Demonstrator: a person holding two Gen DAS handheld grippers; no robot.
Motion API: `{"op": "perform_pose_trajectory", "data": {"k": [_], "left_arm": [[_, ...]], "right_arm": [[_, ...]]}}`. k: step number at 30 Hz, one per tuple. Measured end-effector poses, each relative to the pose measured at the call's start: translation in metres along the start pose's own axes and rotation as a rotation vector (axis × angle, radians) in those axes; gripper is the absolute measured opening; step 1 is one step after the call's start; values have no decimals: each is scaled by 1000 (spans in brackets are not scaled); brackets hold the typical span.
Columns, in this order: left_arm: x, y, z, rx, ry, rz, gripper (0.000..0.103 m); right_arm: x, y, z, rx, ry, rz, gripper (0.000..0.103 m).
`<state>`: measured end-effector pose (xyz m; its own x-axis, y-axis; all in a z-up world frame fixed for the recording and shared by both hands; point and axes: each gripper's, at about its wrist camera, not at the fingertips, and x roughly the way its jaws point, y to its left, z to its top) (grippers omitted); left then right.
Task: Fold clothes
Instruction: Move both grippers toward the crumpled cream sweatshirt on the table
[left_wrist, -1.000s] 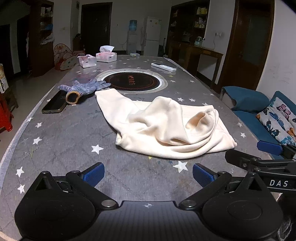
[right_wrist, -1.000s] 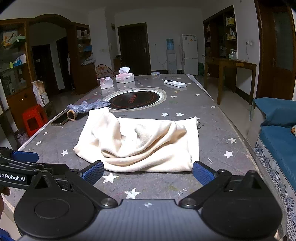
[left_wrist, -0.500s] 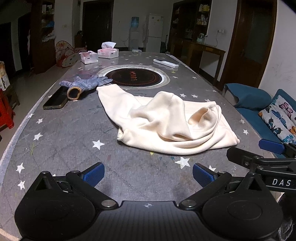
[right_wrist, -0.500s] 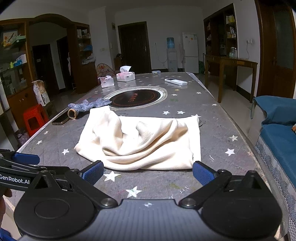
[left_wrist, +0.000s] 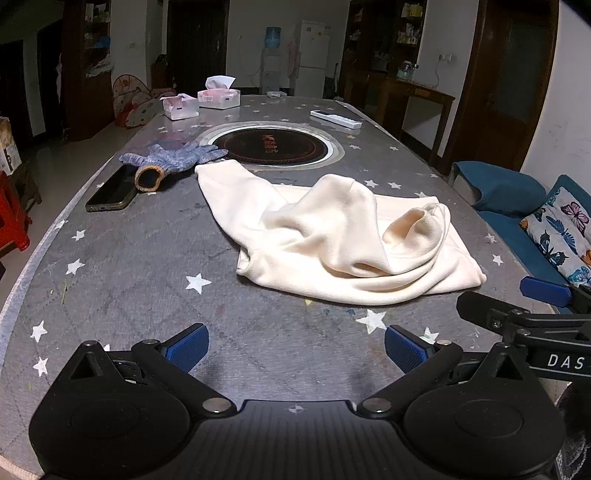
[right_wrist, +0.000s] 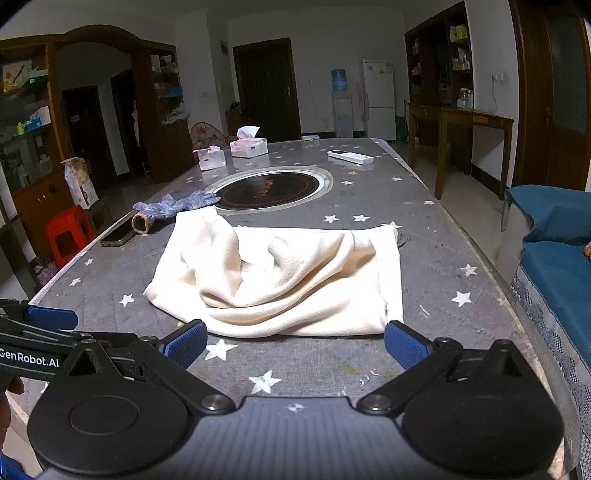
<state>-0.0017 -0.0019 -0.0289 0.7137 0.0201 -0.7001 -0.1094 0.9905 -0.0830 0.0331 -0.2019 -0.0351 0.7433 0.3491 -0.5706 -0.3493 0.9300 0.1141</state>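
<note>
In the left wrist view, our left gripper (left_wrist: 295, 345) is spread wide, holding nothing; the cream garment (left_wrist: 343, 240) lies mid-frame on the table (left_wrist: 129, 266), running upper left to lower right. In the right wrist view, our right gripper (right_wrist: 295, 341) gapes empty, its right pad (right_wrist: 404, 345) at the garment's near hem.

we see a soft cream cloth (left_wrist: 343, 236) with a fuzzy look on a dull grey table (left_wrist: 147, 258) that looks scuffed. the glove (left_wrist: 173, 160) is knitted wool. the phone (left_wrist: 112, 190) looks shiny and smooth.
</note>
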Motion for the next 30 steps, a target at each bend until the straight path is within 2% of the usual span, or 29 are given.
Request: {"op": "perform_pose_trajectory", "data": {"k": [30], "left_arm": [[23, -1, 13, -4, 47, 4, 103]], "right_arm": [[24, -9, 3, 29, 44, 1, 103]]}}
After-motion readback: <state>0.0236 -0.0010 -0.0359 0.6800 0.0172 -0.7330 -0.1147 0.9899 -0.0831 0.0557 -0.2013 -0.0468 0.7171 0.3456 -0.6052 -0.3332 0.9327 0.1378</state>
